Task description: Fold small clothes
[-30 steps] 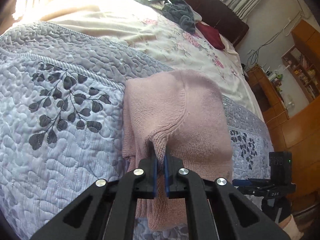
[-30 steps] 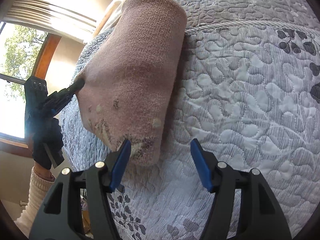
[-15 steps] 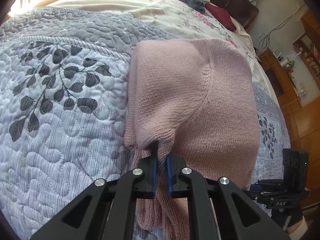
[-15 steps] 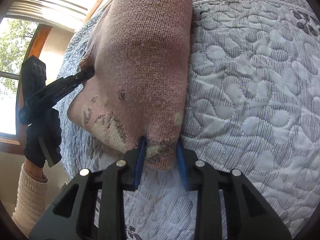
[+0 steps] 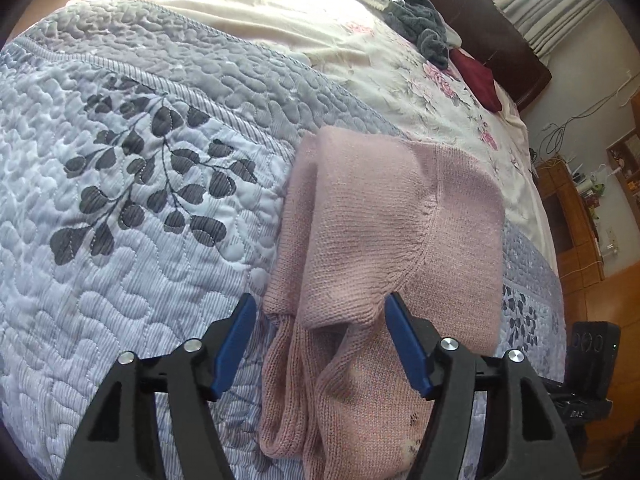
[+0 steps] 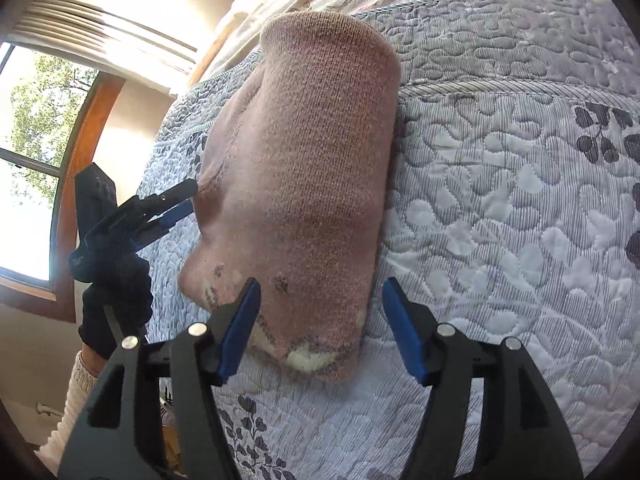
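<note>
My left gripper (image 5: 320,336) has its blue-padded fingers (image 5: 234,340) spread wide, holding nothing; the folded edge of the pink knit sweater (image 5: 384,240) lies between them but the pads do not close on it. My right gripper (image 6: 320,328) is spread just as wide, with the near end of the sweater (image 6: 312,184) lying in the gap — neither pad presses the knit.

The sweater rests folded on the blue-grey quilted bedspread (image 5: 132,280), a compact bundle with a curved seam running across its top layer. Two ribbed cuffs or sleeve ends trail out from under the fold toward my left gripper. From the right wrist view, the near end of the bundle shows a cream and dark patterned patch along its edge.

In that same view I can see the left gripper (image 6: 176,210) from the side, its tips just beside the sweater's far edge, held by a dark-gloved hand (image 6: 116,304) with a cream sleeve (image 6: 80,392) below.

Further up the bed, past the quilt, lies a floral sheet (image 5: 400,64) with a grey garment (image 5: 420,28) and a dark red cloth (image 5: 478,80) on it — well apart from the sweater. A window (image 6: 24,152) stands at the left of the right wrist view.
</note>
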Demonstrator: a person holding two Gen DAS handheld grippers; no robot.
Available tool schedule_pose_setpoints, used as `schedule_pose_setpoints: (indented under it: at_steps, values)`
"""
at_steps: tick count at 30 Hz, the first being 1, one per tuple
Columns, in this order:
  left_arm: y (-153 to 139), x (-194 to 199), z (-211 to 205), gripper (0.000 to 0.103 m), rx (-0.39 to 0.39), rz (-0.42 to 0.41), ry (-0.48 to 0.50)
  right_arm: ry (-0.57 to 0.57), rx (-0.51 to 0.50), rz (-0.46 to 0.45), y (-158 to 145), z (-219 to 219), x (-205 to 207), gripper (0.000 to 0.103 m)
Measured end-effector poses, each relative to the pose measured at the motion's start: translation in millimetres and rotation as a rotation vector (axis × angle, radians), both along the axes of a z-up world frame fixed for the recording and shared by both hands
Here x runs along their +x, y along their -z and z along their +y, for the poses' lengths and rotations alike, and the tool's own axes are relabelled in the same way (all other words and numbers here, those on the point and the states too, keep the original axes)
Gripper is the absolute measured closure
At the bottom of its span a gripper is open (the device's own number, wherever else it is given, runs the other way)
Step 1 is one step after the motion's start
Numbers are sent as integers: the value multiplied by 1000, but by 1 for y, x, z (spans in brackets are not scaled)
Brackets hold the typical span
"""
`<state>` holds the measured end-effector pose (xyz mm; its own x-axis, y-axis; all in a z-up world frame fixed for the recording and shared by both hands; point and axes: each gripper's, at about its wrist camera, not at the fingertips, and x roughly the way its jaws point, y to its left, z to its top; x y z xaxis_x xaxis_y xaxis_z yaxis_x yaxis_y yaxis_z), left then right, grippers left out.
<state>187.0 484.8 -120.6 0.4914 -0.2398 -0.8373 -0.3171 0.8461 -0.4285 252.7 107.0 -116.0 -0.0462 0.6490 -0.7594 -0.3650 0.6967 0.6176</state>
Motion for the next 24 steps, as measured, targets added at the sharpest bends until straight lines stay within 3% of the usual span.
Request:
schedule_pose_setpoints:
  at_steps: [3,9,15,21,23,24]
  values:
    - [18,16,7,34,-35,43,-4,8,26,21,2,3,18,38]
    - [43,31,20,28,-205,40,25,17,79,75,22,10,45,36]
    - [54,37,19,25,-337,-2,69,52,190,149,47,22,59,21]
    - [58,36,7,23,-372,-39,125,109,255,220,70,38,65,17]
    - [59,38,0,44,-375,-32,143,106,255,205,68,44,63,27]
    - [60,38,-2,45,-382,-29,142,101,254,192,65,44,62,35]
